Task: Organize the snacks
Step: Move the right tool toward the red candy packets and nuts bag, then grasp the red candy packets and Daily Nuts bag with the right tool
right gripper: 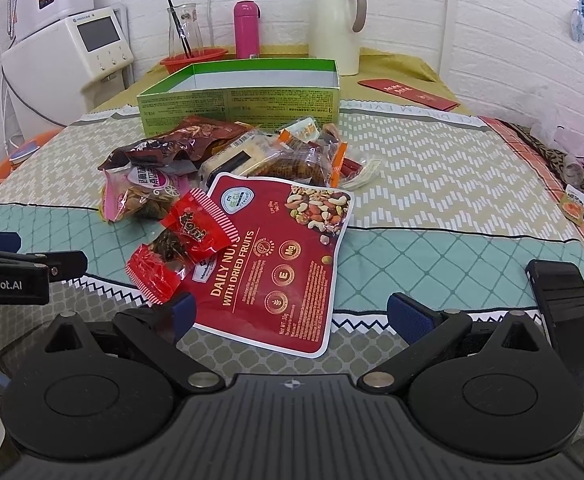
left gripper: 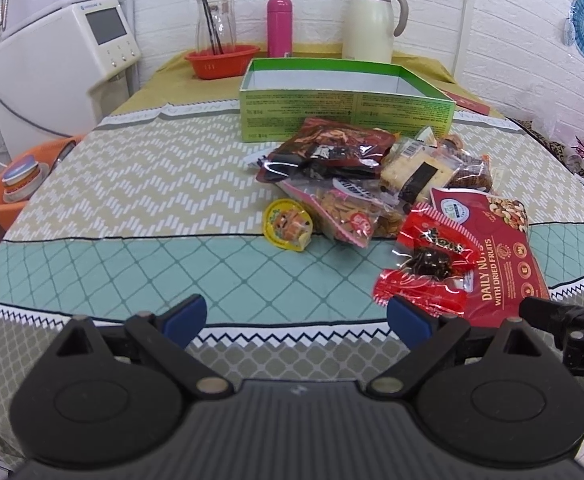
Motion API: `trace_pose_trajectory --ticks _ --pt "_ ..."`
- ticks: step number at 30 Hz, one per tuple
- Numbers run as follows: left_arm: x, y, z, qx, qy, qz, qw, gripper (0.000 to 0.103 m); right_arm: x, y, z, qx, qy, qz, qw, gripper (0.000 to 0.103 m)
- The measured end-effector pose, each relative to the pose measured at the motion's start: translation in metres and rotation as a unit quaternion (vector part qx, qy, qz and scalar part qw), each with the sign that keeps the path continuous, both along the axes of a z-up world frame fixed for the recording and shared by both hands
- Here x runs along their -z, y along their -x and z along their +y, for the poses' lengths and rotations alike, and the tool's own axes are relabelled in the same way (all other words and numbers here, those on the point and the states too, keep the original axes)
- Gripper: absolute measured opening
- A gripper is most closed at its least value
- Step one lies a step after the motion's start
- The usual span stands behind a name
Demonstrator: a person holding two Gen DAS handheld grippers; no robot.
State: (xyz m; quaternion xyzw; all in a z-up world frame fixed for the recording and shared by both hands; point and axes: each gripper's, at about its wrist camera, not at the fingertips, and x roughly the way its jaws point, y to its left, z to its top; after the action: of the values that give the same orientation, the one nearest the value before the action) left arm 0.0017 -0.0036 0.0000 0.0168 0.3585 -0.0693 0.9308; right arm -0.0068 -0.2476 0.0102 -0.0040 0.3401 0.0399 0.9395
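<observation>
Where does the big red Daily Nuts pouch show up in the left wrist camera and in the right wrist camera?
Left wrist view: the Daily Nuts pouch lies at right of centre, partly under a small red candy packet.
Right wrist view: the same pouch lies at centre, just ahead of the fingers, with the candy packet on its left edge.
Shared landmark: the open green box stands behind the snack pile in both.

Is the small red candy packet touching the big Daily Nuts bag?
Touching: the right wrist view shows the red candy packet lying across the Daily Nuts bag's left edge.
</observation>
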Motion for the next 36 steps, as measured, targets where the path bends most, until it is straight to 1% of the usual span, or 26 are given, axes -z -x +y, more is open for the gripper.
trace_pose_trajectory --ticks 8,14,16,19,25,28,30,34,36 --pt "0.000 0.001 -0.004 0.014 -0.004 -0.003 0.9999 0.096 0.003 -0.002 -0.001 0.001 -0.003 0.005 1.000 0.103" --pt "0.002 -0.004 -0.002 0.016 0.010 0.011 0.9998 0.096 0.005 -0.003 -0.003 0.001 -0.005 0.005 1.000 0.103" --pt "0.002 -0.003 -0.004 0.027 0.009 0.010 0.9996 0.096 0.006 -0.004 -0.003 -0.001 -0.004 0.005 1.000 0.103" --pt "0.001 -0.003 -0.007 0.030 0.003 0.002 0.9995 0.096 0.007 -0.005 -0.003 -0.005 -0.002 0.003 1.000 0.103" --pt "-0.002 -0.009 -0.011 0.052 0.021 0.001 0.9984 0.096 0.012 -0.010 -0.007 -0.013 -0.004 -0.009 1.000 0.103" --pt "-0.005 -0.013 -0.015 0.059 0.026 -0.005 0.9979 0.096 0.014 -0.010 -0.008 -0.018 0.003 -0.022 1.000 0.103" --pt "-0.006 -0.014 -0.017 0.070 0.033 -0.004 0.9970 0.096 0.015 -0.009 -0.008 -0.029 0.000 -0.031 0.999 0.103" --pt "-0.006 -0.018 -0.027 0.108 0.047 -0.004 0.9930 0.096 0.018 -0.012 -0.011 -0.054 -0.026 -0.016 0.998 0.103" --pt "-0.005 -0.021 -0.032 0.129 0.056 -0.002 0.9900 0.096 0.020 -0.010 -0.012 -0.067 -0.041 -0.016 0.997 0.103"
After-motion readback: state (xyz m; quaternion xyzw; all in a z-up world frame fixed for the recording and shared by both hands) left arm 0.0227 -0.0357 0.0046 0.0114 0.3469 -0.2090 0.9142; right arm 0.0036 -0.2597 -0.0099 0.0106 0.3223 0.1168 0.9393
